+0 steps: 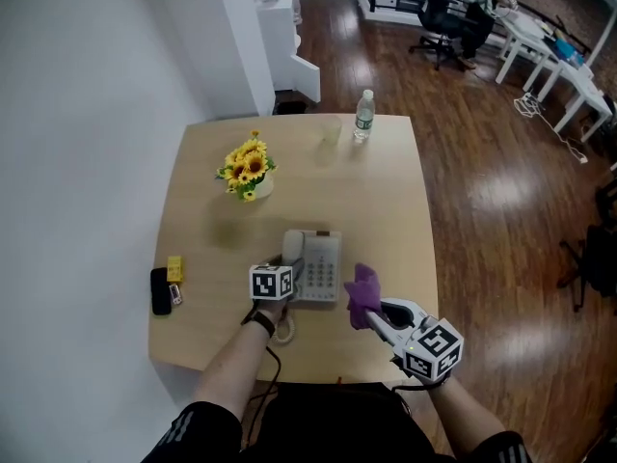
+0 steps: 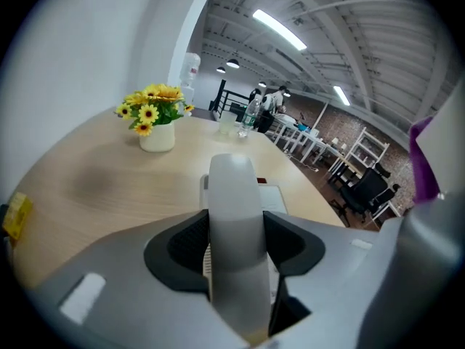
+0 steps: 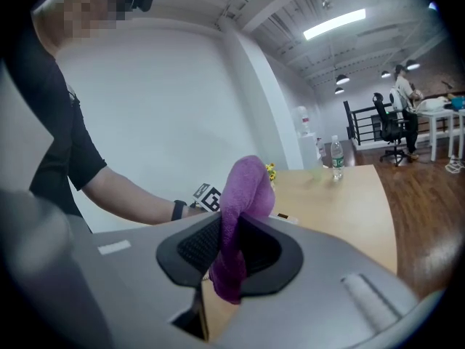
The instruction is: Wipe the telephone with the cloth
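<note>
Checking the left tool [image 2: 236, 249] first: found closed on the white handset [image 2: 234, 195] of the telephone [image 1: 323, 268], with one dark pad pressed against each flank of the handset. Could not tell whether the handset was lifted or seated in its cradle. Located the telephone on the front half of the light wooden table [image 1: 386, 201], roughly midway across, with the handset along its left side and the keypad to the right.

Found the right tool [image 3: 231, 249] closed on the purple cloth [image 3: 243, 187]: pinched between the two pads, bunched up above them and hanging a little below. Placed, in the head view, with the cloth just beside the right edge of the telephone. Could not confirm contact between cloth and telephone.

Noted elsewhere on the table:
- a white pot of yellow sunflowers [image 1: 249, 172], behind and to the left of the telephone, well apart from it;
- a clear cup [image 1: 331, 131] and a capped water bottle [image 1: 363, 116], upright and side by side near the far edge;
- a small yellow block [image 1: 174, 268] and a black object [image 1: 161, 290], close together near the left edge.

Recorded a dark wooden floor [image 1: 482, 181] to the right of the table and a black office chair [image 1: 443, 17] farther back.
</note>
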Demonstrator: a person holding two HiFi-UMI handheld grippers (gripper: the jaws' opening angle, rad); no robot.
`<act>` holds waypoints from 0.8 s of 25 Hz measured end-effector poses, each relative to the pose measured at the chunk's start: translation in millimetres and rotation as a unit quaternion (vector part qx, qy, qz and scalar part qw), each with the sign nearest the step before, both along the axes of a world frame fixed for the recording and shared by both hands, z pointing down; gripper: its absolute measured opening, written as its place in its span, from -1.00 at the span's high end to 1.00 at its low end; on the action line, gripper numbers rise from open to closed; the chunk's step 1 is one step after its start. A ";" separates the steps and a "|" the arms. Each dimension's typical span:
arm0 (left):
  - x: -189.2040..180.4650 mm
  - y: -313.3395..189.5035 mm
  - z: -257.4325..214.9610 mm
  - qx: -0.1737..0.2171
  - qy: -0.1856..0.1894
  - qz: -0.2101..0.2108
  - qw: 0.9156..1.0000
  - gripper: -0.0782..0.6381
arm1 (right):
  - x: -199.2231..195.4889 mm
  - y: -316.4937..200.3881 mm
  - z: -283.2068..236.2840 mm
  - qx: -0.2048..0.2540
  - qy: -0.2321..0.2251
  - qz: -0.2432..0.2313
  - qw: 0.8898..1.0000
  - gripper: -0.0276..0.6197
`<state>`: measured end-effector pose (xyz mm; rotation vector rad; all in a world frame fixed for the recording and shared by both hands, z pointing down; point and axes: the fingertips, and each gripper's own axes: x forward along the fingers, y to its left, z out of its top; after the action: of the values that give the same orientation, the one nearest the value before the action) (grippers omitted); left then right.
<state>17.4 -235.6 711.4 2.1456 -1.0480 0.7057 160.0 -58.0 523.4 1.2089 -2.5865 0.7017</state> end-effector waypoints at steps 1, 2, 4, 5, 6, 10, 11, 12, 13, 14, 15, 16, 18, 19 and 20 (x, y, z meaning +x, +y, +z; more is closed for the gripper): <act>-0.7 4.0 -12.0 0.007 0.018 0.009 1.000 0.17 | 0.5 -1.4 -3.2 0.005 0.001 -0.001 1.000 0.69; -1.7 8.8 -24.3 0.012 0.040 0.018 0.999 0.17 | 0.8 -3.2 -6.9 0.010 0.001 -0.001 1.000 0.69; -4.9 20.1 -50.5 0.020 0.091 0.030 0.995 0.17 | -0.4 -7.5 -15.8 0.022 -0.001 -0.003 1.000 0.69; -7.4 26.4 -64.7 0.024 0.117 0.034 0.992 0.17 | -2.5 -10.1 -21.6 0.027 -0.002 -0.005 1.000 0.69; -10.4 33.0 -79.9 0.029 0.142 0.038 0.989 0.17 | -5.7 -12.9 -28.3 0.033 -0.003 -0.006 0.999 0.69; -20.6 65.4 -154.4 0.058 0.254 0.058 0.964 0.18 | -29.2 -21.3 -60.4 0.068 -0.010 -0.028 0.997 0.69; -22.0 74.8 -176.3 0.067 0.287 0.066 0.953 0.18 | -36.7 -22.9 -69.9 0.078 -0.011 -0.036 0.996 0.69; -23.6 84.0 -197.5 0.077 0.314 0.076 0.943 0.18 | -45.0 -24.7 -80.0 0.090 -0.012 -0.046 0.995 0.69; -25.6 92.7 -216.6 0.089 0.330 0.088 0.936 0.18 | -54.5 -26.5 -90.8 0.103 -0.013 -0.055 0.993 0.69; -27.7 100.8 -232.9 0.102 0.335 0.100 0.931 0.17 | -64.9 -27.8 -102.4 0.119 -0.012 -0.066 0.991 0.70; -29.8 108.3 -246.5 0.115 0.333 0.111 0.929 0.17 | -76.1 -28.5 -114.7 0.137 -0.009 -0.078 0.987 0.70; -32.0 115.1 -257.7 0.127 0.327 0.120 0.929 0.17 | -87.8 -28.4 -127.7 0.158 -0.002 -0.090 0.983 0.69; -37.4 125.9 -275.0 0.150 0.313 0.132 0.928 0.18 | -111.8 -27.8 -153.2 0.199 0.026 -0.116 0.973 0.69; -40.5 129.8 -281.7 0.162 0.305 0.135 0.929 0.18 | -123.5 -27.9 -164.1 0.214 0.047 -0.128 0.967 0.69; -43.7 133.3 -287.3 0.174 0.294 0.138 0.930 0.18 | -134.8 -28.0 -172.4 0.225 0.069 -0.140 0.962 0.70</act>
<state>-26.3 -102.3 424.1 2.6030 -0.5774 -0.0432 25.2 -86.0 351.0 0.9180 -2.7972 -0.0319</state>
